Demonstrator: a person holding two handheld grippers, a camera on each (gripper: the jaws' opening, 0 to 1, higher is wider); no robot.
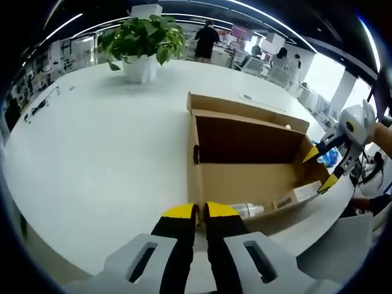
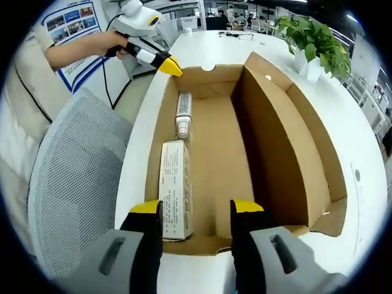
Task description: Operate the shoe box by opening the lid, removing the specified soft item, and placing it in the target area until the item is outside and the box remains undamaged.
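right gripper view: carton (image 2: 174,196) beside open right gripper (image 2: 197,208), inside box (image 2: 318,153).

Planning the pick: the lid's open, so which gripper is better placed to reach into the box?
Right. The right gripper is open, its jaws already over the shoe box end beside the small carton. The left gripper is shut, at the opposite end near the bottle.

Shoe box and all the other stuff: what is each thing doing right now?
shoe box: open, lid folded back, on the table.
carton: lying flat inside the box, along one wall.
bottle: lying on its side inside the box.
left gripper: shut, empty, at the box's end.
right gripper: open, empty, over the box.
plant: upright in its pot.
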